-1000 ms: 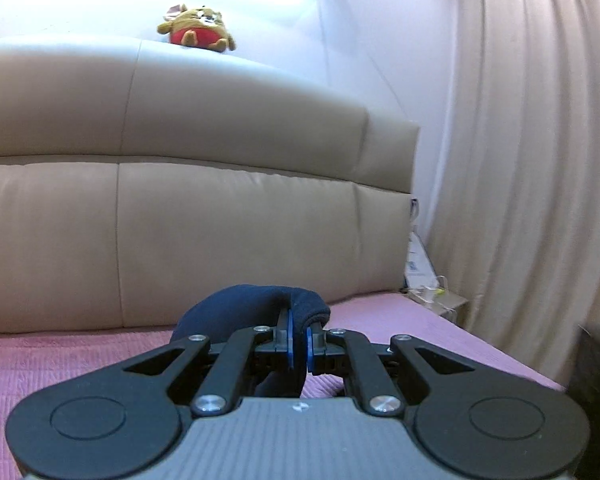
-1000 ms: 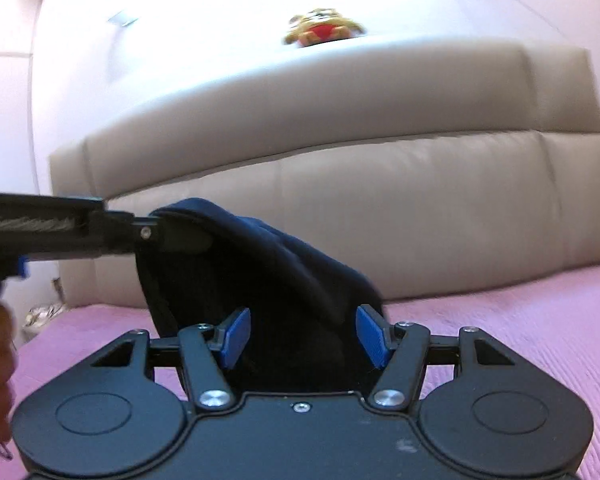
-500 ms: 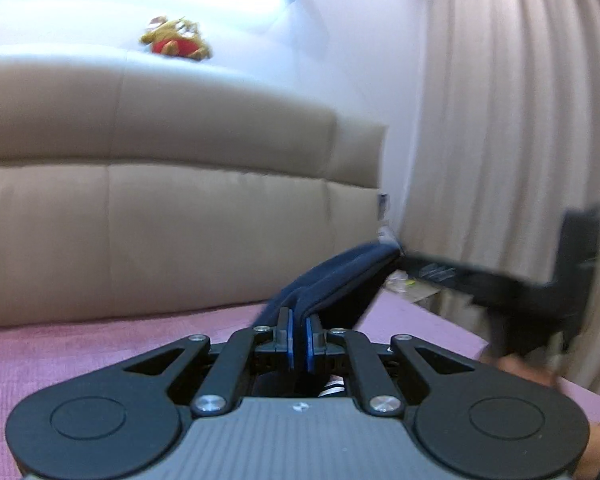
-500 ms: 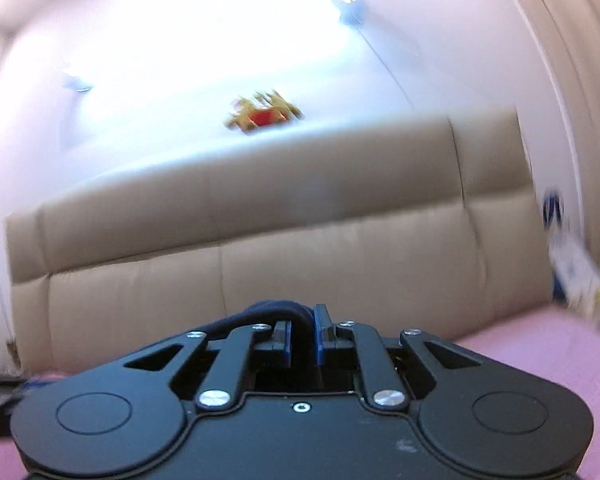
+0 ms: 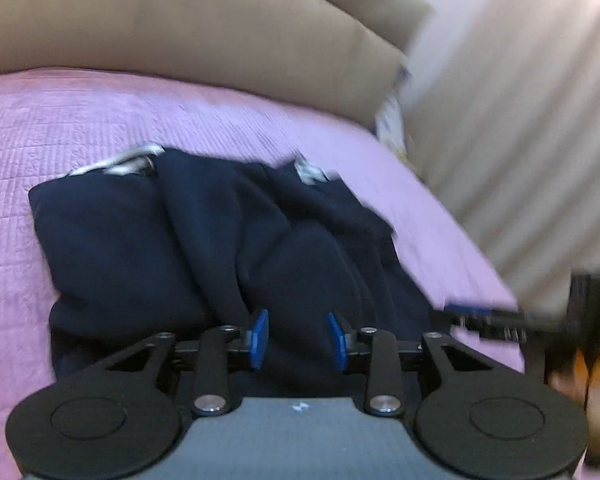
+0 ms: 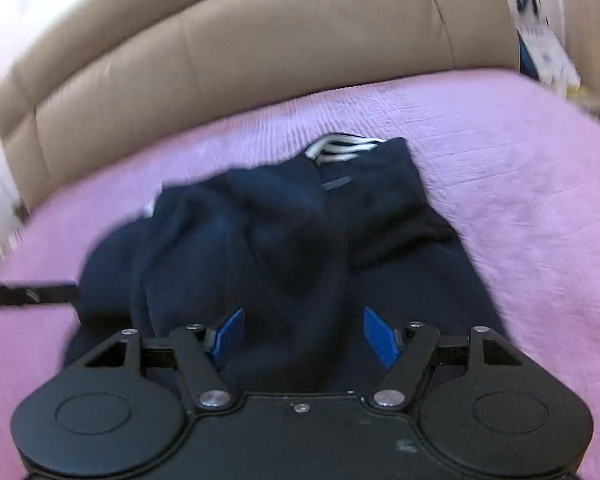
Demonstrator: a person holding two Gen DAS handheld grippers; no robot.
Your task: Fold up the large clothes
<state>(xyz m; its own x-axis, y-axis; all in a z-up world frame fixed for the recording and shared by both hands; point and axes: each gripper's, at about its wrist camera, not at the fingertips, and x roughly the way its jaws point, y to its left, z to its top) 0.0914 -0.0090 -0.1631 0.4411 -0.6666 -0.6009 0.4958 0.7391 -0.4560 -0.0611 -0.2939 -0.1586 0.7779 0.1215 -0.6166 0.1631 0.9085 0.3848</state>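
The navy garment [image 5: 228, 240] lies bunched in loose folds on the pink bedspread [image 5: 60, 120], on the near side of the tan headboard [image 5: 180, 32]. White-striped trim [image 6: 340, 148] shows at the garment's edge nearest the headboard.

Left gripper [image 5: 298, 338]: jaws opening, blue pads [image 5: 259, 336] apart. Dark cloth fills the gap and the space directly ahead, but the pads do not press on it; whether cloth brushes them cannot be told through the blur.

Right gripper [image 6: 304, 336]: jaws opening, pads [image 6: 380, 336] spread wider than the left pair. The garment lies below and ahead of the fingers, not pinched.

From the left wrist view, the right gripper [image 5: 464, 310] sits at the garment's edge farthest from the headboard, blurred.
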